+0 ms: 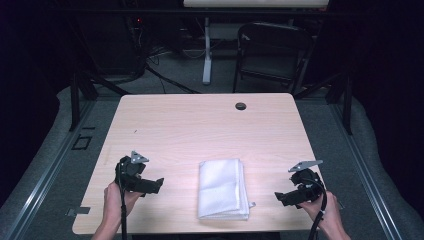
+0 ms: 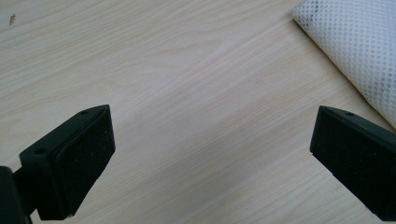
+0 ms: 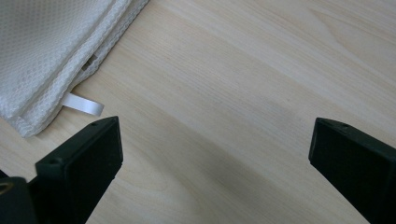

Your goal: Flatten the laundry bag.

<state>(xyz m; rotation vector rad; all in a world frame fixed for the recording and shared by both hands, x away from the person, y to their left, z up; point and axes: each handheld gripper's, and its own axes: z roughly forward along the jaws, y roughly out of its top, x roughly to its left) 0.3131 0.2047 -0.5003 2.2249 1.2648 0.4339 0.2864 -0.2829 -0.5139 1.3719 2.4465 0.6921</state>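
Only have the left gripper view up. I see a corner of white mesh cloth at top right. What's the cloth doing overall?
Observer: The high view shows a white cloth folded into a neat rectangle, lying flat near the front middle of the table.
Operator: Where's the other gripper?
Observer: The right gripper is held over the table on the far side of the cloth from the left gripper, both apart from it.
Operator: Right one open?
Observer: Yes, its fingers stand wide apart with bare wood between them.
Operator: Any tag on the cloth?
Observer: A small white loop tag sticks out from the edge near the right gripper.
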